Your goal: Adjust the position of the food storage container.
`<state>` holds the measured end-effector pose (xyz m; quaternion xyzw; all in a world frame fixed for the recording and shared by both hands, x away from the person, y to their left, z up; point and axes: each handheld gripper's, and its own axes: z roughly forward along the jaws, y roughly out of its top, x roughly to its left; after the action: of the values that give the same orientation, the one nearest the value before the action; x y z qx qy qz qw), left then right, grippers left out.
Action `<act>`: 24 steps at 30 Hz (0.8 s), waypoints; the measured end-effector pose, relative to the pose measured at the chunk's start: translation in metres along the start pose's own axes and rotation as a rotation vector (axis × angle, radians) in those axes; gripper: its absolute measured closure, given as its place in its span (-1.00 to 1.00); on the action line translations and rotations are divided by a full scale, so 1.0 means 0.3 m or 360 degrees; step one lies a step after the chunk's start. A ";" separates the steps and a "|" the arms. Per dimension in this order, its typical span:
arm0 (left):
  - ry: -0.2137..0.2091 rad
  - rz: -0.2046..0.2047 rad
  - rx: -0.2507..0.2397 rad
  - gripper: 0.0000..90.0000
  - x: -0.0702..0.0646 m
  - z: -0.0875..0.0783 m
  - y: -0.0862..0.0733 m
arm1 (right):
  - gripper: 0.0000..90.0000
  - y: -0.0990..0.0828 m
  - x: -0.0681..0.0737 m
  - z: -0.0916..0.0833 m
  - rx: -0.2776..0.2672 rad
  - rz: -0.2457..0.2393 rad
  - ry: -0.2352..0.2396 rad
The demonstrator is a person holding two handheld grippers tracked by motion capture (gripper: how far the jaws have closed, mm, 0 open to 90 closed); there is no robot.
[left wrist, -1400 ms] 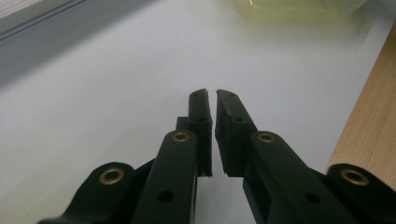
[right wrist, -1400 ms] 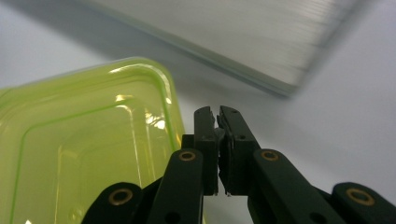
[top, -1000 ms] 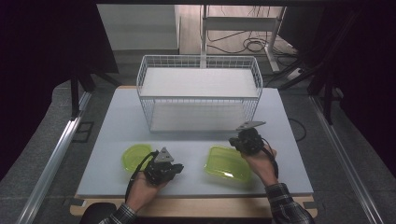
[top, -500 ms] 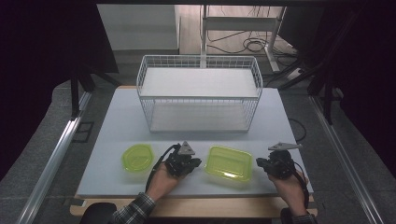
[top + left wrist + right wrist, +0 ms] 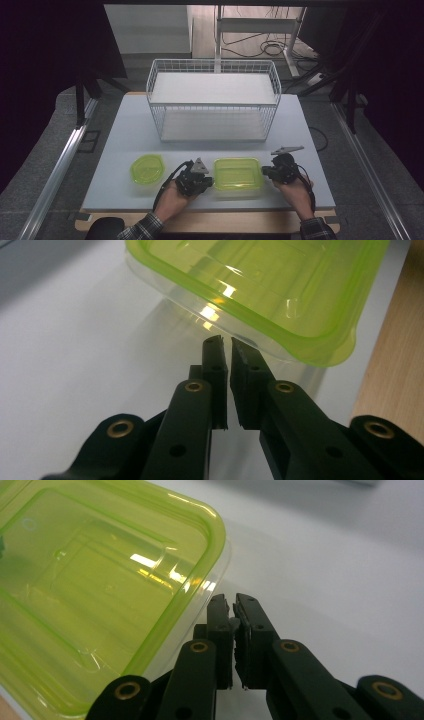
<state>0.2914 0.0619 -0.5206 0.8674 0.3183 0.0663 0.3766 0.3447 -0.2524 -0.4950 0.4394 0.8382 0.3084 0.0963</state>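
Since a second ago we have brought the left tongs (image 5: 202, 181) rightward from the round green container (image 5: 147, 168) to the rectangular green lidded container (image 5: 238, 173), while the right tongs (image 5: 271, 172) swung out to its far side. That container lies on the white surface (image 5: 125, 135) directly between us, long axis running side to side. Both tongs are closed on nothing, tips at its short ends; both hands are about equally near.
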 end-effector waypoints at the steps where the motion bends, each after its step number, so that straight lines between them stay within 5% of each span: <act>1: -0.0002 -0.0018 -0.0001 0.90 0.003 -0.012 -0.015 | 0.87 0.011 0.006 0.010 -0.0004 -0.0011 0.0012; 7: 0.0028 -0.0053 0.0016 0.89 0.002 -0.059 -0.070 | 0.86 0.072 0.057 0.073 0.0008 -0.0099 0.0083; 13: 0.0105 -0.0058 -0.0008 0.83 0.011 -0.110 -0.105 | 0.80 0.078 0.076 0.072 -0.0044 -0.0152 0.0062; 19: 0.0234 -0.0030 -0.0085 0.22 0.003 -0.156 -0.157 | 0.50 0.041 0.066 0.002 -0.0170 -0.0116 0.0064; 24: 0.0228 -0.0044 -0.0038 -0.21 -0.003 -0.170 -0.197 | 0.00 0.017 0.076 -0.039 -0.0257 -0.0103 0.0104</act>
<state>0.2431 0.1229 -0.5254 0.8515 0.3557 0.1266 0.3640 0.3296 -0.2373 -0.4801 0.3925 0.8270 0.3860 0.1140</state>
